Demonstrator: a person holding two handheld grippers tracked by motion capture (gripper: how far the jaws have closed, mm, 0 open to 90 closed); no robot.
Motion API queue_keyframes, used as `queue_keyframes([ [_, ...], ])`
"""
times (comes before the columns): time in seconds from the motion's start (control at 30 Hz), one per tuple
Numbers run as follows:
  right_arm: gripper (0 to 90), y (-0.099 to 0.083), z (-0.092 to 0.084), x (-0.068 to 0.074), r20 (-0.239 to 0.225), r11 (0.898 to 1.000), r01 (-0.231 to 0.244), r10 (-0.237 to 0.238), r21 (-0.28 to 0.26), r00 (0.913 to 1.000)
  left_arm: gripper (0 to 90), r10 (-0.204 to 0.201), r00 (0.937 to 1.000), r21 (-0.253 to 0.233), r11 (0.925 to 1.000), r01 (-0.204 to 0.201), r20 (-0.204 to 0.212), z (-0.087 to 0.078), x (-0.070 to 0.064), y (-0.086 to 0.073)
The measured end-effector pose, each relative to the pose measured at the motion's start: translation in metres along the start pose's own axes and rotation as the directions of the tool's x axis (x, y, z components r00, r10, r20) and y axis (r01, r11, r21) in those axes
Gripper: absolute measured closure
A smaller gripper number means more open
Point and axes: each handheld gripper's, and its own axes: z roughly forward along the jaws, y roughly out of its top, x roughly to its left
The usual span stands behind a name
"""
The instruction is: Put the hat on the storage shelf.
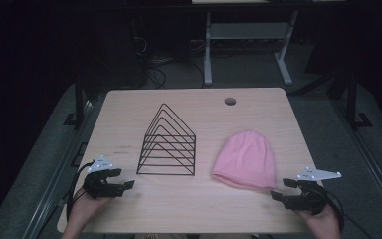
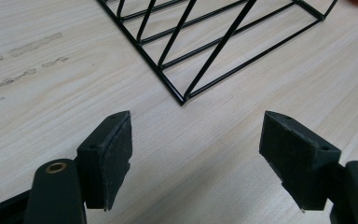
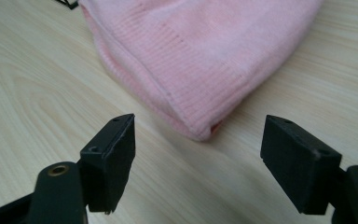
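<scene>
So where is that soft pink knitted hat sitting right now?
In the high view the pink knitted hat lies flat on the right half of the wooden table, beside the black wire rack and just ahead of the open right gripper.

Light wooden table (image 1: 129,209), grommet hole (image 1: 230,101)

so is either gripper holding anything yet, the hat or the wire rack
Nothing is held. The left gripper is open with bare table between its jaws, short of the wire rack. The right gripper is open just short of the pink hat.
</scene>
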Motion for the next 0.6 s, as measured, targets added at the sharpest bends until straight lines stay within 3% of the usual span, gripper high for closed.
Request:
queue_keyframes([
  [0.33,25.0,0.007,-0.001,0.008,0.002,1.0,0.024,-0.024,-0.012,0.9997,25.7,0.017,0.9998,0.007,0.9998,-0.017,0.005,0.0,-0.004,-0.001],
  [0.4,24.3,0.011,-0.003,0.011,0.004,0.999,0.027,-0.027,-0.021,0.9996,25.6,0.038,0.9993,0.015,0.9992,-0.038,0.005,0.0,-0.003,-0.001],
  [0.6,24.0,0.019,-0.003,0.015,-0.004,0.999,0.041,-0.041,-0.01,0.9991,25.7,0.036,0.9993,0.012,0.9993,-0.036,0.005,-0.001,-0.002,-0.002],
])
